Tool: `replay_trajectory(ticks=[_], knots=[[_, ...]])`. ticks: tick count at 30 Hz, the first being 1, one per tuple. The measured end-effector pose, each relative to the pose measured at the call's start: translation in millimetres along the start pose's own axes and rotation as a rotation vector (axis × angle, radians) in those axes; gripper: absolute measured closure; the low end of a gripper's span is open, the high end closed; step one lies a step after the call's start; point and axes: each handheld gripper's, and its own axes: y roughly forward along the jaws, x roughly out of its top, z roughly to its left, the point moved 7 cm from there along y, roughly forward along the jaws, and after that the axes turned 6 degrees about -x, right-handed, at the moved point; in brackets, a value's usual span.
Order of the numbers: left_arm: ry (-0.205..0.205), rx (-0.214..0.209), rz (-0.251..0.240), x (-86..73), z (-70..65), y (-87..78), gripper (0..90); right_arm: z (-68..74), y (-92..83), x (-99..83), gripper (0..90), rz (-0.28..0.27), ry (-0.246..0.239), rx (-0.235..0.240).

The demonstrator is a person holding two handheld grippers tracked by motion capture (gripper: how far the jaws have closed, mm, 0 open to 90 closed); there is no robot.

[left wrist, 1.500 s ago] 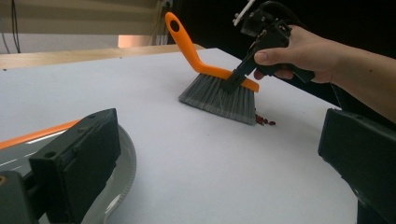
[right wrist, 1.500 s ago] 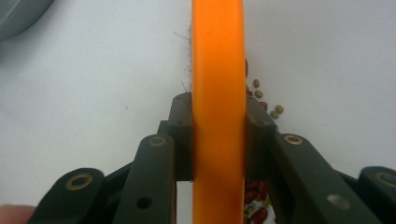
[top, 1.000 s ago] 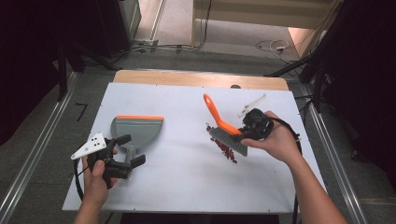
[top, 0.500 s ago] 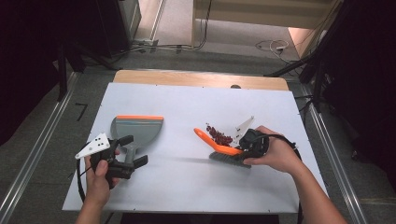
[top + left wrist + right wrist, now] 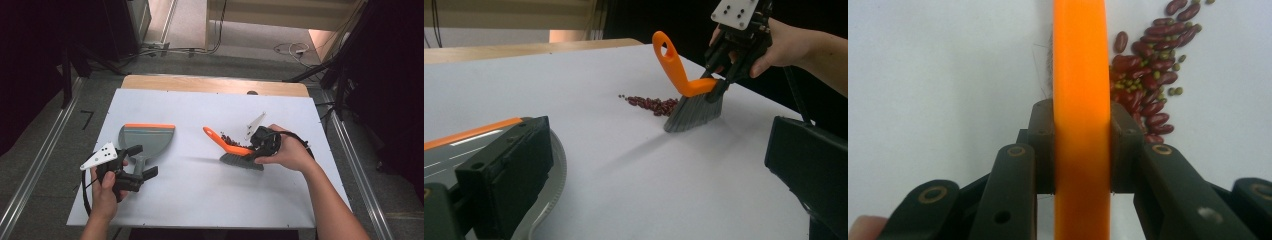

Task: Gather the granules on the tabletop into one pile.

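Right gripper [image 5: 261,143] clamped tight on the orange handle of the brush [image 5: 235,152], jaws pressed against both sides of it in the right gripper view. Brush now lowered from its raised, upright pose of a second ago and laid over, bristles down on the white table [image 5: 200,200] just beside the pile of red and green beans [image 5: 229,139]. Beans gathered in a streak on the far side of the bristles, touching or nearly touching them. Left gripper [image 5: 131,167] spread wide, jaws apart on either side of the grey handle of the dustpan [image 5: 146,137], not yet closed on it. Dustpan flat on the table, orange lip on its far edge, well apart from the beans. Probably the start of a sweep: brush planted, pan still to be gripped and brought over to catch the pile.
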Motion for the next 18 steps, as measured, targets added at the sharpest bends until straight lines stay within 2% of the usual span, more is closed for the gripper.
replay_trajectory(ticks=[4, 9, 18], knots=[[0.0, -0.001, 0.001, -0.1, -0.5, -0.1, 0.3, -8.3, 2.2, 5.0, 68.6, -0.009, 0.003, -0.016], [0.001, -0.001, 0.001, -0.1, -0.4, -0.2, 0.3, -16.7, 4.8, 8.1, 68.6, -0.013, 0.026, -0.002], [0.001, -0.002, -0.001, 0.2, -0.3, -0.2, 0.2, -28.8, 7.7, 14.0, 68.6, -0.021, 0.026, 0.006]])
